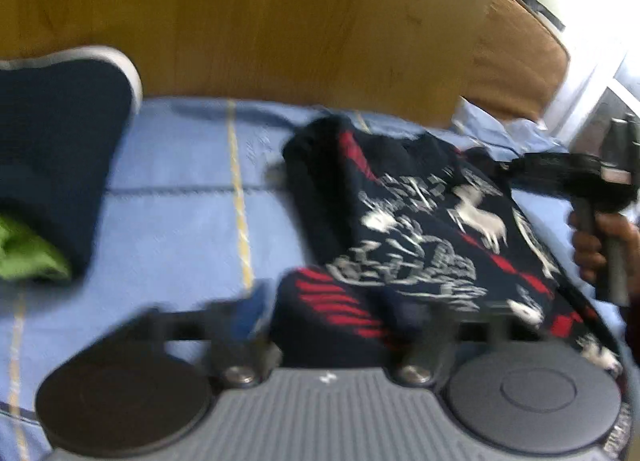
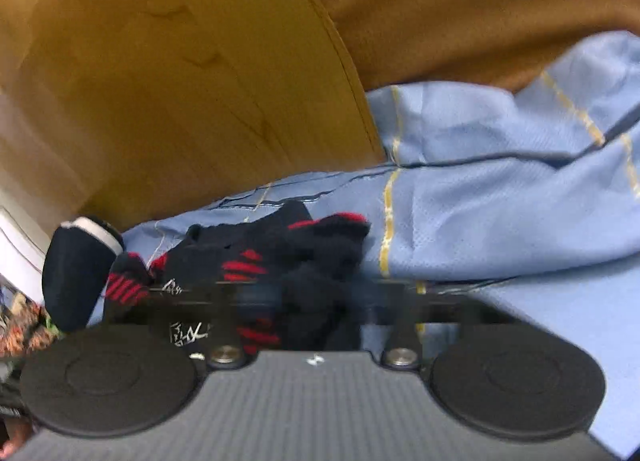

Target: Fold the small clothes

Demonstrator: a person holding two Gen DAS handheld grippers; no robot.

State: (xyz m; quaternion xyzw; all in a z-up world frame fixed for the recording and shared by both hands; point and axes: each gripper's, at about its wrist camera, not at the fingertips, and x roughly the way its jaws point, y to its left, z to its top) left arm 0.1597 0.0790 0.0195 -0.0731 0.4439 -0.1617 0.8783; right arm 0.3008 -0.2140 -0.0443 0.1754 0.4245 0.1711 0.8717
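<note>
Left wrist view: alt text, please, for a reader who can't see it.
A dark sweater with red stripes and white figures lies on a blue sheet. A hand holds the right tongs at its far edge; a navy pillow sits left.

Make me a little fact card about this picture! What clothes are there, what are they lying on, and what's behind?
main garment: dark knit sweater with red stripes and white animal shapes, crumpled, partly folded
lying on: light blue bedsheet with yellow lines
other cloth: dark navy item with white edge, to the left; something green beside it
behind: wooden headboard
left gripper: at the sweater's near edge
right gripper: over the sweater's dark fabric, blurred
</note>
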